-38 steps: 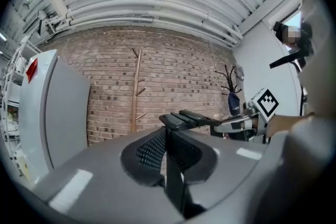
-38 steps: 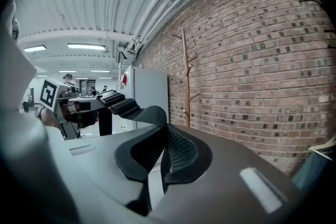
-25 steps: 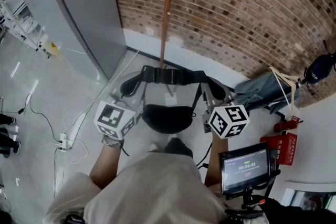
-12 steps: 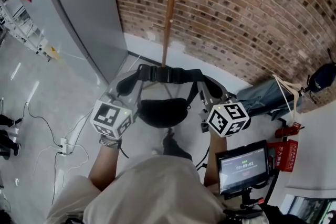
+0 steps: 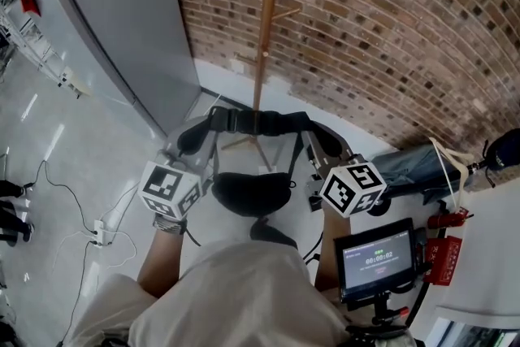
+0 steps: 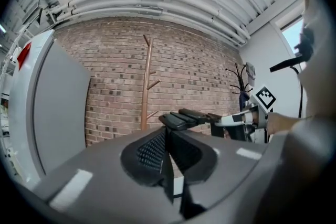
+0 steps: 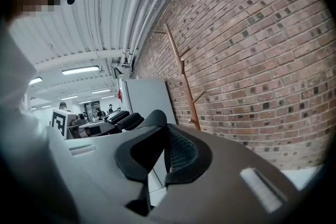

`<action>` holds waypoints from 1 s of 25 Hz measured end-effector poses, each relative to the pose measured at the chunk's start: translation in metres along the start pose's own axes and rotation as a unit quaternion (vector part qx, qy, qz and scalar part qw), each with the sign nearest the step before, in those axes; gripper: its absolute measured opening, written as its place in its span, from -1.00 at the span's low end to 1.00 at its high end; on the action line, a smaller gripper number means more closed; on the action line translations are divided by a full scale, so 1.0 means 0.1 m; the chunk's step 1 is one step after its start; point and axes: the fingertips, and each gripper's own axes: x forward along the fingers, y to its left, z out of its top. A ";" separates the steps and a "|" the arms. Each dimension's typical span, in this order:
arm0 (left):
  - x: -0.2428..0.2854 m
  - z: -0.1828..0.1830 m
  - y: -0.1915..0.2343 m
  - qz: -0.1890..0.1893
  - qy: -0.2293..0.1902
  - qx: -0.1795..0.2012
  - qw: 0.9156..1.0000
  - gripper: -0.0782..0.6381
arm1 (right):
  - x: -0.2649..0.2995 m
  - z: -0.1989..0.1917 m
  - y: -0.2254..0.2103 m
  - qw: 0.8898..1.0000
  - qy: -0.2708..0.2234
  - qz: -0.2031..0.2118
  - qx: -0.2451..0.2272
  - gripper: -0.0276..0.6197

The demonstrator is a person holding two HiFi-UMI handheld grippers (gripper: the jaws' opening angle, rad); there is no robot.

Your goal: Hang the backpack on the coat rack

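Note:
A black backpack (image 5: 252,193) hangs between my two grippers by its padded top strap (image 5: 258,122). My left gripper (image 5: 188,140) is shut on the strap's left end and my right gripper (image 5: 327,145) on its right end. The wooden coat rack (image 5: 266,28) stands straight ahead against the brick wall, its base just beyond the strap. In the left gripper view the shut left gripper (image 6: 168,145) pinches the strap (image 6: 189,116), with the coat rack (image 6: 145,81) behind. The right gripper view shows the right gripper (image 7: 164,150) shut the same way, the coat rack (image 7: 184,86) at the wall.
A tall grey cabinet (image 5: 122,28) stands left of the rack. Cables and a power strip (image 5: 96,217) lie on the floor at left. At right are a grey bag (image 5: 414,162), red items (image 5: 443,260) and a small screen (image 5: 378,256) on the person.
Both grippers and the backpack have moved forward toward the coat rack, which now stands nearer and more central. Both grips on the strap are unchanged.

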 end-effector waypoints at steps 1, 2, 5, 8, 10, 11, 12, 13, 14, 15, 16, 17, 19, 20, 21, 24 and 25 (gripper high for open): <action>0.05 -0.01 0.03 0.003 0.002 -0.004 1.000 -0.77 | 0.05 0.02 -0.04 1.000 0.001 0.003 0.002 -0.90; 0.10 -0.02 0.06 0.006 0.003 -0.007 1.000 -0.77 | 0.10 0.04 -0.07 1.000 0.002 0.007 0.004 -0.90; 0.25 -0.04 0.16 0.017 0.008 -0.014 1.000 -0.77 | 0.23 0.07 -0.18 1.000 0.008 0.021 0.010 -0.90; 0.42 -0.07 0.22 0.024 0.013 -0.015 0.999 -0.77 | 0.33 0.11 -0.31 0.999 0.012 0.031 0.017 -0.90; 0.54 -0.08 0.27 0.030 0.015 -0.017 0.999 -0.77 | 0.41 0.15 -0.39 0.999 0.013 0.037 0.019 -0.90; 0.60 -0.08 0.30 0.033 0.015 -0.018 0.999 -0.77 | 0.45 0.18 -0.43 0.999 0.013 0.040 0.019 -0.90; 0.65 -0.08 0.33 0.036 0.015 -0.020 0.999 -0.77 | 0.49 0.21 -0.46 0.999 0.013 0.045 0.018 -0.90; 0.70 -0.07 0.36 0.040 0.015 -0.021 0.999 -0.77 | 0.54 0.25 -0.50 0.999 0.012 0.049 0.017 -0.90; 0.76 -0.06 0.39 0.043 0.014 -0.023 0.999 -0.77 | 0.58 0.28 -0.53 0.998 0.011 0.053 0.015 -0.90; 0.82 -0.06 0.42 0.046 0.013 -0.023 0.999 -0.77 | 0.63 0.32 -0.57 0.998 0.011 0.056 0.013 -0.90; 0.87 -0.05 0.44 0.049 0.012 -0.023 0.998 -0.77 | 0.68 0.35 -0.61 0.998 0.011 0.060 0.012 -0.90; 0.92 -0.05 0.46 0.052 0.013 -0.023 0.998 -0.77 | 0.72 0.37 -0.65 0.998 0.012 0.063 0.012 -0.90; 1.03 -0.05 0.52 0.059 0.014 -0.022 0.998 -0.77 | 0.81 0.39 -0.73 0.997 0.016 0.071 0.012 -0.90; 1.07 -0.05 0.54 0.063 0.014 -0.022 0.998 -0.77 | 0.86 0.41 -0.78 0.997 0.018 0.075 0.012 -0.90; 1.12 -0.05 0.57 0.068 0.015 -0.022 0.997 -0.77 | 0.91 0.42 -0.81 0.997 0.019 0.079 0.012 -0.90; 1.25 -0.07 0.65 0.080 0.016 -0.027 0.996 -0.77 | 1.06 0.46 -0.93 0.996 0.026 0.090 0.008 -0.90; 1.29 -0.09 0.68 0.084 0.017 -0.029 0.996 -0.77 | 1.11 0.46 -0.96 0.995 0.028 0.092 0.006 -0.90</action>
